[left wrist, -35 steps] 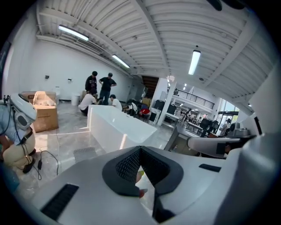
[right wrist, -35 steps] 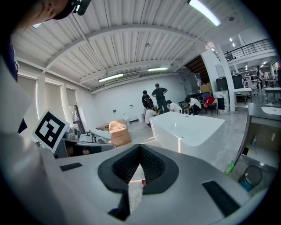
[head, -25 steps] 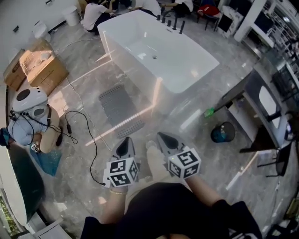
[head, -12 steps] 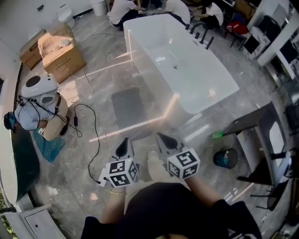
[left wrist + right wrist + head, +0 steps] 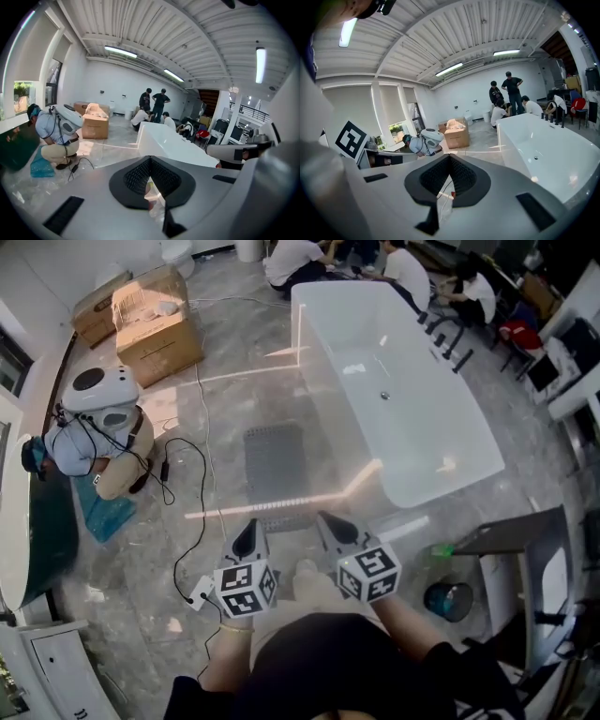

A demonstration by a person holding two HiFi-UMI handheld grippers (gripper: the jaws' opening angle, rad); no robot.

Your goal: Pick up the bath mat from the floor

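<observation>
Both pairs of jaws are pressed together with nothing between them, so the left gripper [image 5: 249, 531] and the right gripper [image 5: 329, 521] have to open before either can take hold. The bath mat [image 5: 275, 463] lies flat on the floor [image 5: 234, 399] ahead of them, its right edge just beside the bathtub [image 5: 394, 381].

A mat this flat on smooth stone gives the jaws little to bite, so I judge they could skid over its edge or pinch only a corner and let the rest sag and slip. The tub wall leaves the right gripper little room on that side. A black cable [image 5: 199, 521] trails over the floor just left of the mat and could snag a foot or a jaw.

Neither gripper view shows the mat; both look out across the room. A bright stripe of light [image 5: 281, 504] washes out the mat's near end. Whether its underside clings to the floor cannot be told.
</observation>
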